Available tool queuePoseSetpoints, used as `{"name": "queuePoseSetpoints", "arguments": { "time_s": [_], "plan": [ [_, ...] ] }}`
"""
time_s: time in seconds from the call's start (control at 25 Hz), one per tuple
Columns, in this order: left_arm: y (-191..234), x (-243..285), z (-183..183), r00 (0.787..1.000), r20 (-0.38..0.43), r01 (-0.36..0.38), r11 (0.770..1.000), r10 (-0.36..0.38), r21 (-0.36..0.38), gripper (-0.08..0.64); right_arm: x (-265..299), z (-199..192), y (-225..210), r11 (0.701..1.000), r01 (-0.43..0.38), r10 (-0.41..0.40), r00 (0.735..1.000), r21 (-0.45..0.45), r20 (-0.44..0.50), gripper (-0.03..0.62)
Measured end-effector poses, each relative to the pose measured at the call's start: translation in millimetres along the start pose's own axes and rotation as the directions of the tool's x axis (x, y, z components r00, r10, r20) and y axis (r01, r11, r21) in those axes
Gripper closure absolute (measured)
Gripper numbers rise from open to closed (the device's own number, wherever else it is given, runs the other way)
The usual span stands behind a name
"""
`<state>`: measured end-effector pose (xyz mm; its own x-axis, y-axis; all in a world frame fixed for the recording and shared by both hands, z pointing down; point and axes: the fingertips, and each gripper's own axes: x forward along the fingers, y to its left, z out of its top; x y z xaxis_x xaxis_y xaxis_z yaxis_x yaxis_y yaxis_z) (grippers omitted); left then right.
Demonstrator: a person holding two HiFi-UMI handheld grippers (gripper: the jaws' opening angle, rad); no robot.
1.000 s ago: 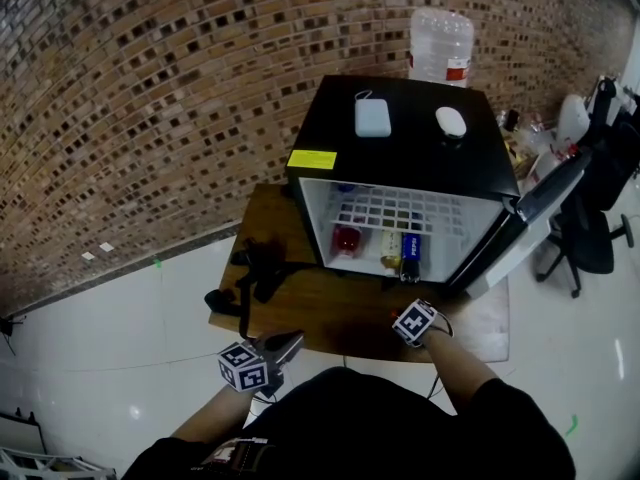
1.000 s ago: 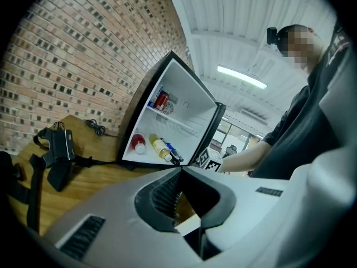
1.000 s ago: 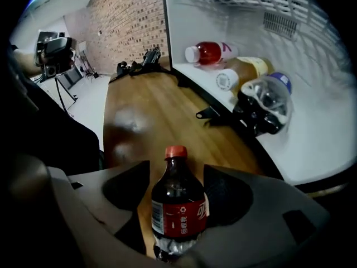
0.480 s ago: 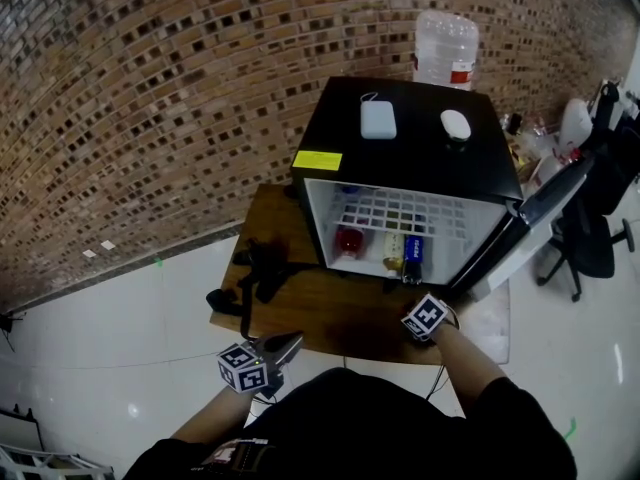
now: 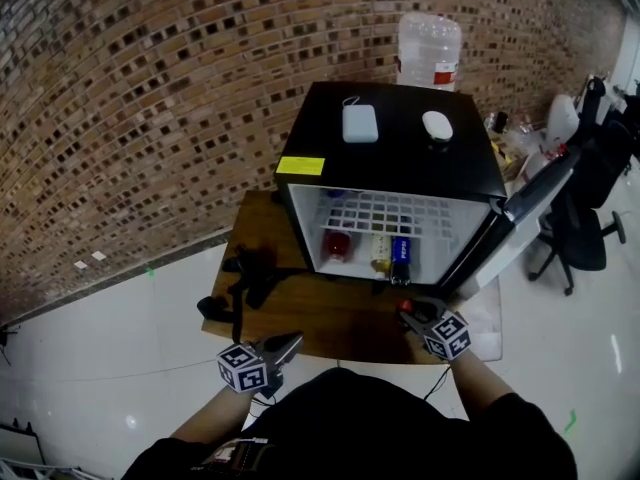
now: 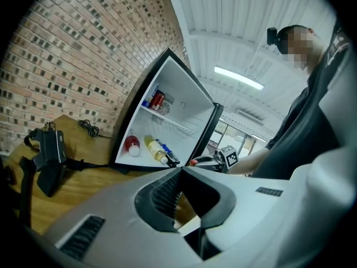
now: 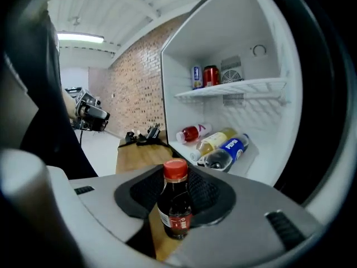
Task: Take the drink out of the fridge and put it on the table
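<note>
The black mini fridge [image 5: 390,148] stands open on the wooden table [image 5: 330,318]. On its floor lie a red bottle [image 7: 192,133], a yellow bottle [image 7: 215,140] and a blue-labelled cola bottle [image 7: 226,152]; two cans [image 7: 203,76] stand on the wire shelf. My right gripper [image 7: 175,194] is in front of the fridge, above the table's near edge. Its jaws have just been closing and are shut on a small dark drink bottle [image 7: 174,208] with a red cap [image 5: 404,306]. My left gripper [image 5: 288,342] hangs off the table's near left edge, shut on nothing.
The fridge door [image 5: 525,203] swings out to the right. Black straps and a pouch [image 5: 250,273] lie on the table's left part. A white box [image 5: 360,123] and a mouse [image 5: 436,125] rest on the fridge top. A water jug [image 5: 428,48] and an office chair [image 5: 585,228] stand behind.
My right gripper has lifted and tipped up from pointing down at the table, and the red-capped bottle now shows in its jaws. The left gripper has stayed put.
</note>
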<state>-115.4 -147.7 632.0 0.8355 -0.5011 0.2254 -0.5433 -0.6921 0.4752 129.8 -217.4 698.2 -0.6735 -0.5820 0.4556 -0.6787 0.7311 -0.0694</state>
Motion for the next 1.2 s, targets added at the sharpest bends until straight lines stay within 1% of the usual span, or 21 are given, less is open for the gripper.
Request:
{"name": "queuePoseSetpoints", "arguments": {
  "time_s": [0.08,0.16,0.24,0.36,0.44,0.48,0.56,0.64,0.72,0.76,0.8,0.84,0.88,0.92,0.96,1.0,1.04,1.08,1.12,1.2],
  "plan": [
    [-2,5,0,1.0,-0.005,0.01,1.0,-0.01,0.004,0.57,-12,-5,-3,0.999,0.035,-0.037,0.997,0.03,0.066,0.448],
    [-4,9,0,1.0,-0.011,0.019,1.0,-0.019,0.005,0.569,-21,-11,-6,0.996,0.059,-0.065,0.993,0.065,0.102,0.445],
    [-6,14,1,0.999,-0.017,0.029,1.0,-0.029,0.008,0.57,-26,-14,-4,0.996,0.066,-0.071,0.993,0.058,0.095,0.44],
    [-10,20,1,0.999,-0.024,0.043,0.999,-0.043,0.012,0.57,-24,-12,-2,0.998,0.059,-0.06,0.997,0.009,0.054,0.425],
    [-13,25,1,0.998,-0.028,0.055,0.998,-0.054,0.016,0.569,-22,-9,-3,0.998,0.058,-0.058,0.998,-0.002,0.037,0.384],
    [-15,28,1,0.998,-0.029,0.061,0.998,-0.06,0.018,0.569,-22,-7,-4,0.998,0.06,-0.06,0.998,-0.001,0.034,0.383],
    [-17,33,3,0.997,-0.028,0.07,0.997,-0.069,0.023,0.569,-28,-3,-6,0.998,0.069,-0.069,0.997,0.015,0.045,0.377],
    [-18,35,4,0.997,-0.024,0.071,0.997,-0.071,0.034,0.57,-43,-4,-9,0.993,0.088,-0.095,0.992,0.084,0.078,0.377],
    [-15,36,5,0.998,-0.017,0.063,0.997,-0.062,0.047,0.571,-66,-14,-14,0.972,0.106,-0.131,0.985,0.212,0.109,0.377],
    [-13,37,5,0.998,-0.013,0.056,0.997,-0.056,0.053,0.569,-78,-22,-16,0.952,0.11,-0.149,0.981,0.287,0.121,0.379],
    [-11,37,5,0.999,-0.01,0.049,0.997,-0.048,0.056,0.571,-92,-30,-18,0.927,0.112,-0.17,0.976,0.359,0.134,0.407],
    [-9,38,5,0.999,-0.006,0.041,0.997,-0.041,0.058,0.57,-106,-38,-20,0.898,0.117,-0.197,0.969,0.425,0.151,0.489],
    [-7,38,5,0.999,-0.001,0.033,0.998,-0.033,0.06,0.57,-120,-45,-24,0.867,0.122,-0.229,0.959,0.483,0.169,0.555],
    [-5,37,6,1.0,0.005,0.024,0.998,-0.025,0.062,0.569,-132,-51,-28,0.837,0.124,-0.26,0.947,0.533,0.189,0.598],
    [-4,37,6,1.0,0.012,0.014,0.998,-0.015,0.067,0.569,-144,-55,-31,0.812,0.123,-0.287,0.935,0.571,0.207,0.598],
    [-2,37,6,1.0,0.02,0.001,0.997,-0.003,0.074,0.569,-153,-57,-35,0.794,0.123,-0.309,0.925,0.595,0.222,0.598],
    [0,37,6,1.0,0.028,-0.013,0.997,0.011,0.082,0.57,-160,-59,-37,0.786,0.125,-0.325,0.917,0.606,0.233,0.598],
    [1,37,5,0.999,0.035,-0.027,0.996,0.024,0.089,0.57,-165,-61,-39,0.785,0.128,-0.332,0.913,0.606,0.238,0.598],
    [3,37,5,0.999,0.041,-0.039,0.995,0.036,0.093,0.569,-167,-61,-39,0.792,0.133,-0.332,0.913,0.596,0.237,0.598],
    [5,38,4,0.998,0.048,-0.055,0.994,0.05,0.097,0.569,-166,-60,-42,0.814,0.148,-0.319,0.922,0.562,0.22,0.598]
  ]
}}
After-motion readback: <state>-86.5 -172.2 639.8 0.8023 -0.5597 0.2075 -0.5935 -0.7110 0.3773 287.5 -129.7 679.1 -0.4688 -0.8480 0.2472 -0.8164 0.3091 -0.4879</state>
